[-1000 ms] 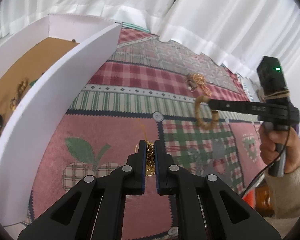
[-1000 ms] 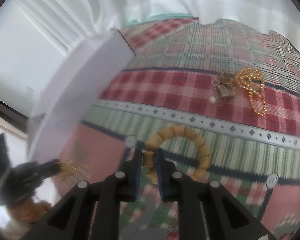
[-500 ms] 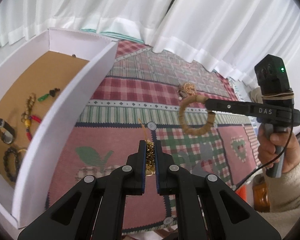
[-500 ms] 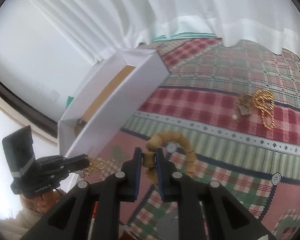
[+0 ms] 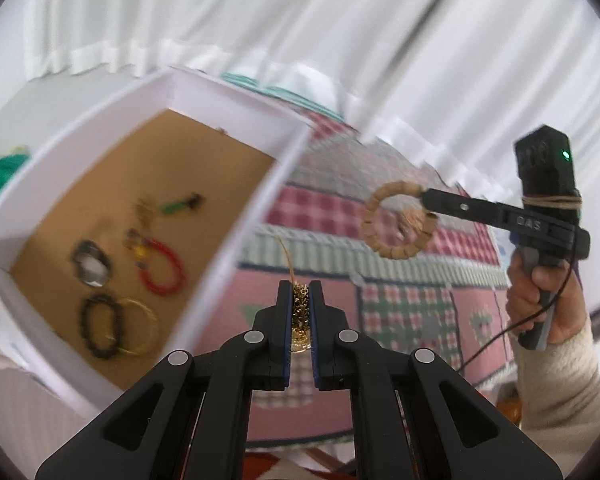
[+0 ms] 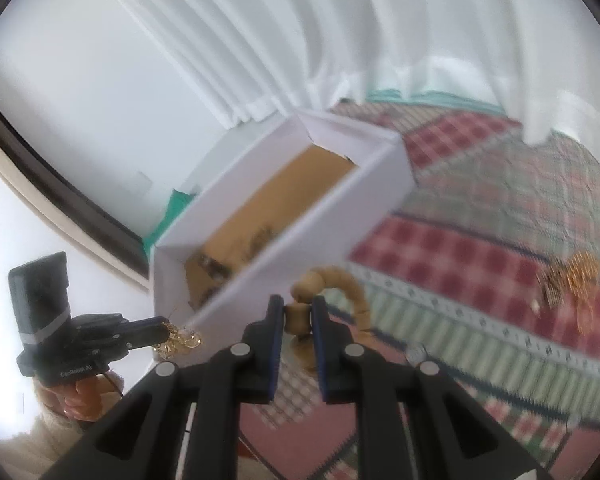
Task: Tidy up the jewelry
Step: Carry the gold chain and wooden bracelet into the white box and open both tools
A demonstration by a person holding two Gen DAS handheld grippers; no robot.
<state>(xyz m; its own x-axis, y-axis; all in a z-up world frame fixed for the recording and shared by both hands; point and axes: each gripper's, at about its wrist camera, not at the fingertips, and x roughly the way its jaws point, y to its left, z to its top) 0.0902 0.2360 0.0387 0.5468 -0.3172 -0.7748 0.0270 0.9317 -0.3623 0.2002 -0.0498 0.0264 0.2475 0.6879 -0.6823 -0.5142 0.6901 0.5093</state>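
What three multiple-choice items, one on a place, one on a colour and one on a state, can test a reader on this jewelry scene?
1. Where does the black bead bracelet lie?
A. in the white box
B. on the patchwork cloth
C. in the right tool

2. What colour is the curved bracelet beside the watch in the box?
A. blue
B. red
C. white

3. What is the state of the left tool?
A. open and empty
B. shut on a gold chain
C. shut on a watch

Answers: 1 A, it rests on the brown floor of the box. 2 B, its arc is plainly red. 3 B, gold links fill the narrow gap between its fingers.
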